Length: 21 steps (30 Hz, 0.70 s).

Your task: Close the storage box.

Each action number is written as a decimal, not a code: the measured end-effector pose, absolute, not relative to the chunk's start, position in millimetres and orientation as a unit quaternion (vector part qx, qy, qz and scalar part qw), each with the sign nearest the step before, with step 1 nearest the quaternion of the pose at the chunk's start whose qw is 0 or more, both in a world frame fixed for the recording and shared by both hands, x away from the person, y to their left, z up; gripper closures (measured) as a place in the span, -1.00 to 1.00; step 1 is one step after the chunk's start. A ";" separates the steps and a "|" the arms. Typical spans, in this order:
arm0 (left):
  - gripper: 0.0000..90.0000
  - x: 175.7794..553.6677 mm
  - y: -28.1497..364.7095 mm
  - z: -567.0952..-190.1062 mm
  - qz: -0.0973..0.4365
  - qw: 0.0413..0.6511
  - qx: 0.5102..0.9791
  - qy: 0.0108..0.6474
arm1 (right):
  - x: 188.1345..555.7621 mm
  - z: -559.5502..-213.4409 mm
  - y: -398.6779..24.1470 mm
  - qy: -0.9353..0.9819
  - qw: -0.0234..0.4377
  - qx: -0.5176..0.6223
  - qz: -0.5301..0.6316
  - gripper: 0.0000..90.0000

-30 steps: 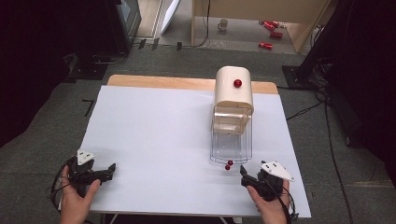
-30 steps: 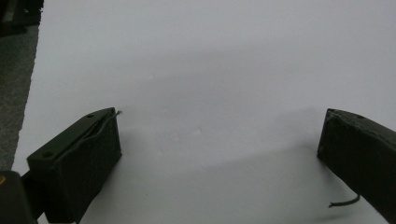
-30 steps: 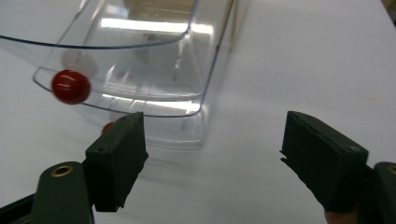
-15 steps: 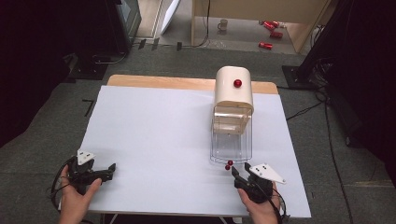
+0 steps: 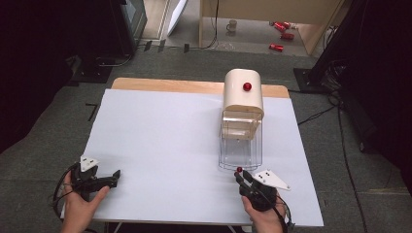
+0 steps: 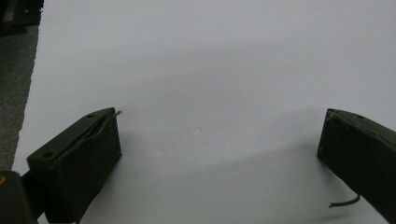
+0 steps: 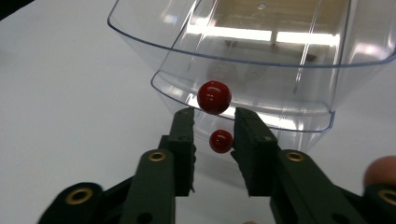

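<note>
Red glossy small ball (image 7: 221, 141) sits between the jaws of the right gripper (image 7: 214, 126), at the front lip of the clear curved plastic cover (image 7: 280, 46). A larger red glossy ball (image 7: 214, 97) hangs at 12 o'clock just past the jaw tips, against that same lip. These jaws have just been closing and now stand at a narrow slot. The small ball touches one pad and a sliver of light shows at the other, so we cannot tell whether it is truly pinched. On the high view the right gripper (image 5: 240, 175) lies at the 6 o'clock edge of the clear cover (image 5: 240, 153), which rolls out from the cream rounded box (image 5: 242, 99) farther toward 12 o'clock. That box carries its own red knob (image 5: 247, 86) on top. Well off at 9 o'clock, the left gripper (image 5: 116, 174) rests low on the white table sheet (image 5: 160, 136). Its jaws are spread wide with nothing between them but bare sheet, as the left gripper view confirms (image 6: 219, 154). We judge the step in hand to be taking hold of the cover's red handle. The next move calls for a firm pinch first. Then we lift and push toward 12 o'clock along the cover's arc, without dragging the whole box.
</note>
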State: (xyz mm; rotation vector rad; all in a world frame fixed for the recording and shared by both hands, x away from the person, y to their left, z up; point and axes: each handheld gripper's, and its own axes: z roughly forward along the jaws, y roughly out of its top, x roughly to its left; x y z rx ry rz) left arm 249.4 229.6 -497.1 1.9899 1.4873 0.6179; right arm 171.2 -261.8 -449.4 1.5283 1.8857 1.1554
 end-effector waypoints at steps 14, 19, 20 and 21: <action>-1.00 249.4 229.7 -497.1 0.231 0.287 0.745 0.556 | 173.7 -451.1 -259.6 0.666 0.227 0.564 0.433 0.66; -1.00 249.4 229.6 -497.1 0.231 0.287 0.745 0.556 | 173.2 -450.1 -259.5 0.665 0.228 0.564 0.434 0.66; -1.00 249.5 229.5 -497.1 0.231 0.286 0.745 0.557 | 172.8 -449.3 -259.1 0.664 0.228 0.565 0.435 0.66; -1.00 249.6 229.5 -497.1 0.231 0.286 0.745 0.557 | 172.6 -448.4 -258.9 0.664 0.229 0.564 0.435 0.66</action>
